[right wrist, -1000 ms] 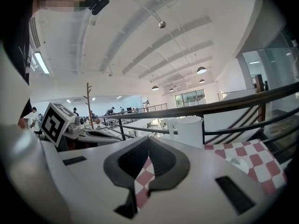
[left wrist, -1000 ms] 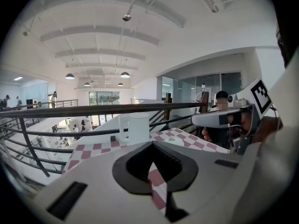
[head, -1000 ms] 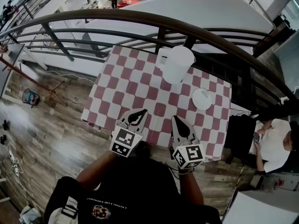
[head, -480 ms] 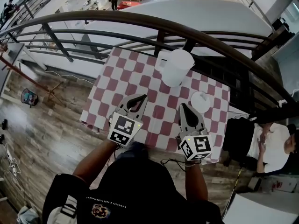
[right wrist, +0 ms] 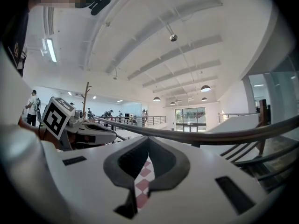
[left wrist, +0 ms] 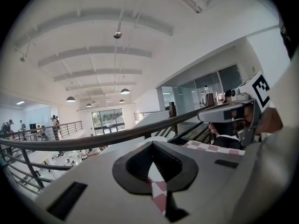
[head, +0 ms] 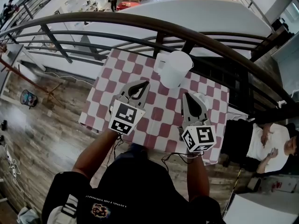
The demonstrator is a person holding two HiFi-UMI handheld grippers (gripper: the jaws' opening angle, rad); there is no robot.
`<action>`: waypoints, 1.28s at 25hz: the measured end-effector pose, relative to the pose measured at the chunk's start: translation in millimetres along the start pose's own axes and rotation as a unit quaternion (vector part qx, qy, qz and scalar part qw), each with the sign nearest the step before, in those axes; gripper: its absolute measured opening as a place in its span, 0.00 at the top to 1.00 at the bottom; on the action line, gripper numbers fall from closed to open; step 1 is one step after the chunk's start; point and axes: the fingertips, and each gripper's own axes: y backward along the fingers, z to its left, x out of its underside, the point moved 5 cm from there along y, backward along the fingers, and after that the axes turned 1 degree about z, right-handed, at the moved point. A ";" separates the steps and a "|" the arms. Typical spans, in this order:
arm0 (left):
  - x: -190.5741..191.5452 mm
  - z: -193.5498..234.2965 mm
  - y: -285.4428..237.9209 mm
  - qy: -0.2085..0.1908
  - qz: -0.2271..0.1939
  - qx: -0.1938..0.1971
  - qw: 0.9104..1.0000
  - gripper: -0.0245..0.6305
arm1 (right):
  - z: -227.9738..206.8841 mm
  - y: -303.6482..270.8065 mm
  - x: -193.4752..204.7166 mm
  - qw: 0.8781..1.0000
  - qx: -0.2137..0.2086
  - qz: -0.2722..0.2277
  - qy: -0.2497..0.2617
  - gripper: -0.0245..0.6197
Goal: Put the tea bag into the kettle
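A white kettle (head: 174, 68) stands at the far edge of the table with the red-and-white checked cloth (head: 114, 71). No tea bag shows in any view. My left gripper (head: 146, 82) hovers over the cloth just left of the kettle, jaws shut and empty. The right gripper (head: 187, 95) is raised over the cloth to the kettle's near right, also shut and empty. It partly covers a white round disc (head: 204, 100). In the left gripper view the right gripper (left wrist: 233, 113) shows at the right. The right gripper view has the left gripper (right wrist: 79, 125) at its left.
A dark curved railing (head: 140, 20) runs right behind the table, with a drop to a lower floor beyond. A seated person in a white shirt (head: 268, 146) is at the right. Wooden floor (head: 42, 125) lies left of the table.
Both grippers have moved forward from the table's near edge, out over the cloth toward the kettle. The right one now hides part of the white disc.
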 end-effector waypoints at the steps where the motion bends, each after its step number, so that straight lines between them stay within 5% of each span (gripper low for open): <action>1: -2.1 0.8 -4.0 -0.003 -0.001 0.001 1.000 0.96 | -2.1 -3.5 -2.0 1.000 0.000 -0.003 0.001 0.94; 8: 3.0 7.5 -39.5 -0.022 -0.006 0.008 1.000 0.96 | -20.4 -33.3 -1.9 1.000 -0.003 -0.012 0.000 0.95; 21: 52.1 30.5 -98.2 -0.020 0.048 0.000 0.999 0.96 | -50.4 -91.4 89.8 0.998 0.009 0.050 -0.029 0.94; 32: 68.2 39.7 -146.0 -0.014 0.063 0.013 0.998 0.96 | -68.3 -132.5 94.4 0.998 0.021 0.058 -0.019 0.94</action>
